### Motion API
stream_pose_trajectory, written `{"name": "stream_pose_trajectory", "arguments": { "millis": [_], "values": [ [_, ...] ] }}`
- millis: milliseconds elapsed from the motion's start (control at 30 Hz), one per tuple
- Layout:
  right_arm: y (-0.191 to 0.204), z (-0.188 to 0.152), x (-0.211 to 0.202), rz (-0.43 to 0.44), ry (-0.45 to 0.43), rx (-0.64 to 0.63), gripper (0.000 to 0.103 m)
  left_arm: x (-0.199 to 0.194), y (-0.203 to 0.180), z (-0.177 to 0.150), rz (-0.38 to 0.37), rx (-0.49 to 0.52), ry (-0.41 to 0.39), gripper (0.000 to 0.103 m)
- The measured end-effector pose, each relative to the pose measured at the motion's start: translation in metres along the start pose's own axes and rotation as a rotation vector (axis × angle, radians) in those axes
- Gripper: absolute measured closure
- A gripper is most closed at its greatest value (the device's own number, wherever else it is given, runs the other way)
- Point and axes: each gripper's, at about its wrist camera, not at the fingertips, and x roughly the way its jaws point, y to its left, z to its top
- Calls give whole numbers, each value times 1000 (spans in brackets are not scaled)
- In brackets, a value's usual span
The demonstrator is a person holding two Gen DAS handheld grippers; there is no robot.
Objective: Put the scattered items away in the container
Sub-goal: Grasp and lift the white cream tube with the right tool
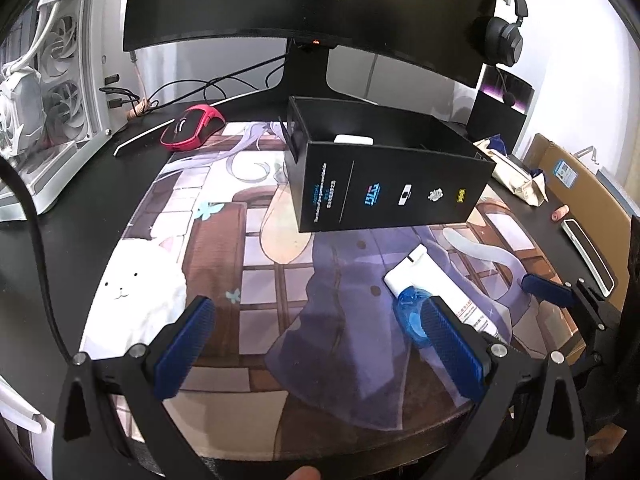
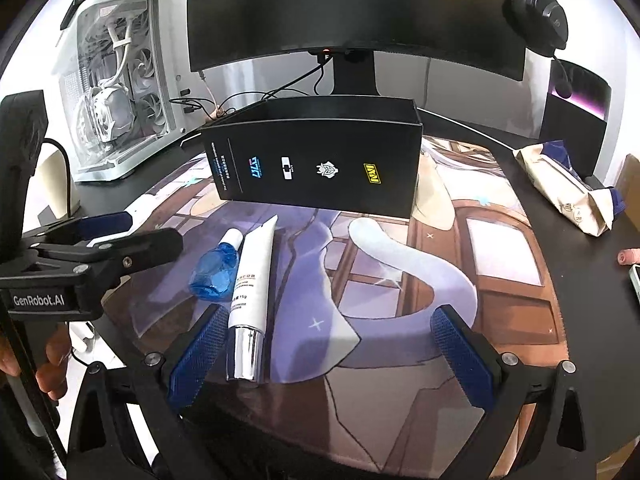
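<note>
A black open-topped box stands on the printed desk mat, with a white item lying inside it. In front of the box, a white tube with a silver cap and a small blue bottle lie side by side on the mat. My right gripper is open just above the mat, and the tube's cap end lies just inside its left finger. My left gripper is open and holds nothing. The bottle and tube sit by its right finger.
A red mouse sits at the back left, near the white PC case and its cables. Behind the box stands the monitor. At the right lie a crumpled paper package, a small pink roll and a flat device.
</note>
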Motion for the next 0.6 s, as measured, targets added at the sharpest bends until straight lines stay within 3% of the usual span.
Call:
{"name": "stream_pose_trajectory", "arguments": {
  "millis": [200,600],
  "values": [
    [2,-1,5,-35,-10,-36,1,0,0,0,-5,3,0,0],
    [2,6,15,-5,8,-65,1,2,3,1,2,12,12,0]
  ]
}}
